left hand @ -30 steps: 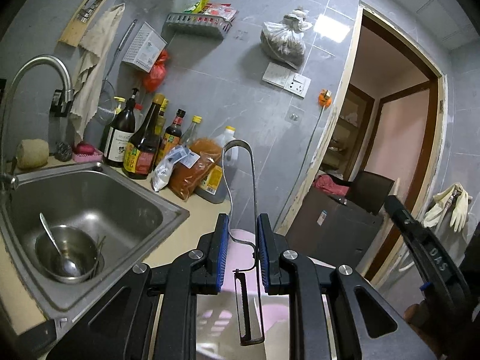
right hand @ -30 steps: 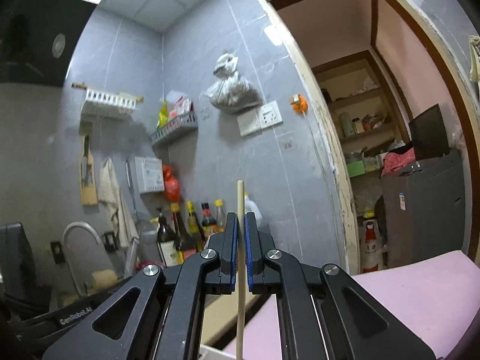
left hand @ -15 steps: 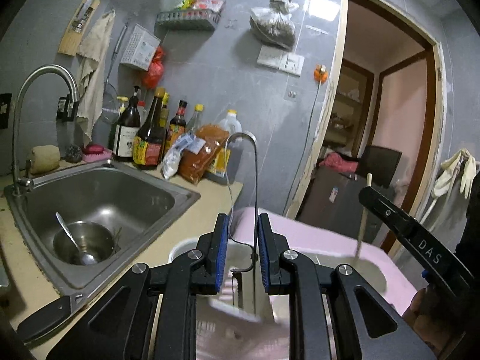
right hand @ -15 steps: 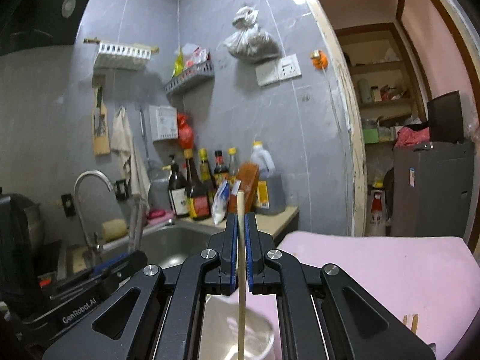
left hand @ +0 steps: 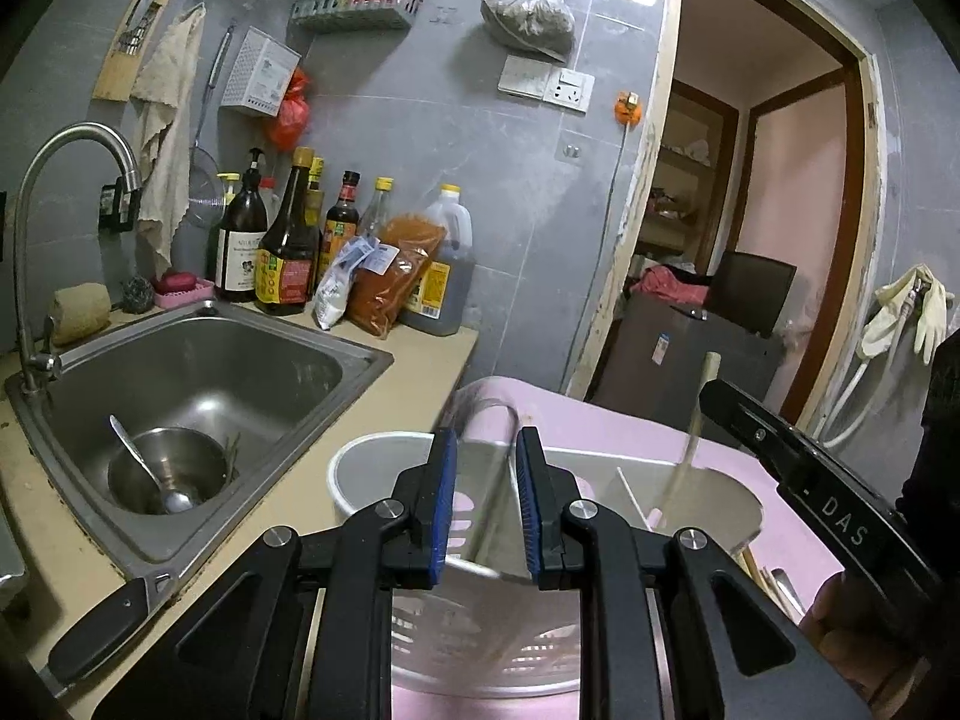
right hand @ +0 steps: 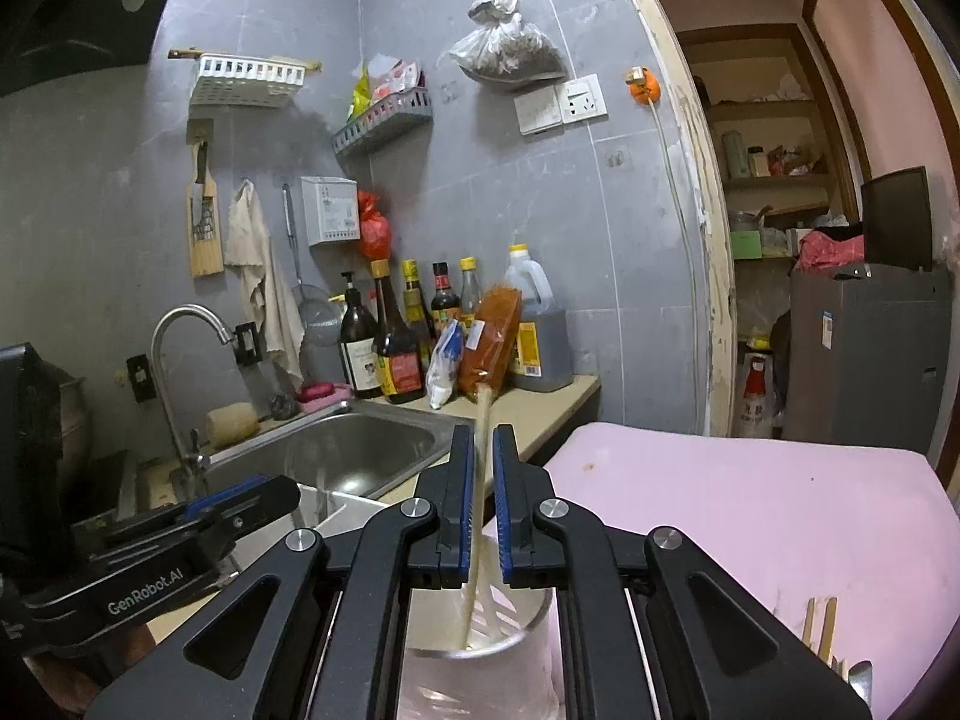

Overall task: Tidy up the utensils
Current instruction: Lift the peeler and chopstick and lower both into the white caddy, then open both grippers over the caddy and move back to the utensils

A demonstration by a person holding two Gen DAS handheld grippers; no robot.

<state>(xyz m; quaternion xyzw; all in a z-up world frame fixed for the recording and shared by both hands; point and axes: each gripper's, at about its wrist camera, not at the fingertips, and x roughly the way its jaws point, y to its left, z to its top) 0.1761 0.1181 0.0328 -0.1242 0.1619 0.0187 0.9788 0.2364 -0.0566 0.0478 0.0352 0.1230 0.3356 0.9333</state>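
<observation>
A white, divided utensil holder (left hand: 360,462) stands on the pink-covered surface (right hand: 750,510), right under both grippers. Between the blue pads of my left gripper (left hand: 486,438) a wire-handled peeler (left hand: 498,414) shows as a blur. Its loop has sunk to the fingertips and the pads no longer hold it. My right gripper (right hand: 483,432) is shut on a pale wooden chopstick (right hand: 480,480). The chopstick leans slightly, with its blurred lower end inside the holder (right hand: 534,618). In the left wrist view the chopstick (left hand: 702,396) slants into the holder's right compartment beside my right gripper (left hand: 714,396).
A steel sink (left hand: 336,354) holds a bowl with a spoon (left hand: 162,474) at the left, under a curved tap (left hand: 72,138). Sauce bottles and bags (left hand: 288,252) line the wall. More chopsticks (right hand: 819,630) and a spoon (right hand: 859,678) lie on the pink cover. An open doorway is at the right.
Both grippers came down over the white holder. The peeler slid down between my left pads. The chopstick's lower end went into the holder and it now leans.
</observation>
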